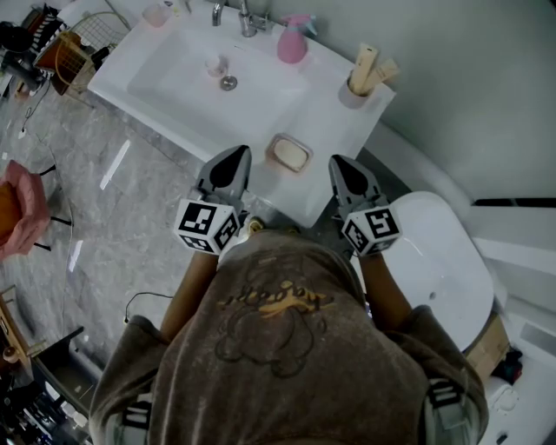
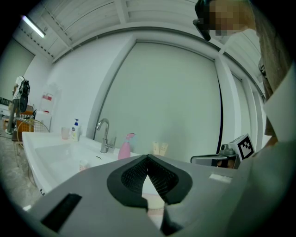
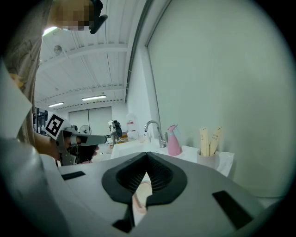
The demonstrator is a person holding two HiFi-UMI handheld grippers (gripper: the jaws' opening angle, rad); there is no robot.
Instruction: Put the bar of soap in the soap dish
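A cream bar of soap point(image 1: 291, 155) lies in a pink soap dish point(image 1: 275, 144) on the front part of the white counter point(image 1: 334, 122). My left gripper point(image 1: 235, 156) hovers just left of the dish, and my right gripper point(image 1: 340, 163) just right of it. Both point toward the wall, shut and holding nothing. In the left gripper view the jaws point(image 2: 148, 158) meet at their tips, with the soap point(image 2: 154, 202) showing below them. The right gripper view shows its jaws point(image 3: 147, 155) closed too, with the dish point(image 3: 140, 198) seen through the gap and the left gripper point(image 3: 76, 139) at left.
A sunken basin point(image 1: 174, 74) with a small cup point(image 1: 215, 65) takes up the counter's left. A faucet point(image 1: 248, 17), a pink spray bottle point(image 1: 293, 42) and a cup of tubes point(image 1: 365, 78) stand at the back. A white toilet point(image 1: 443, 261) is at right, a wire basket point(image 1: 82, 43) at left.
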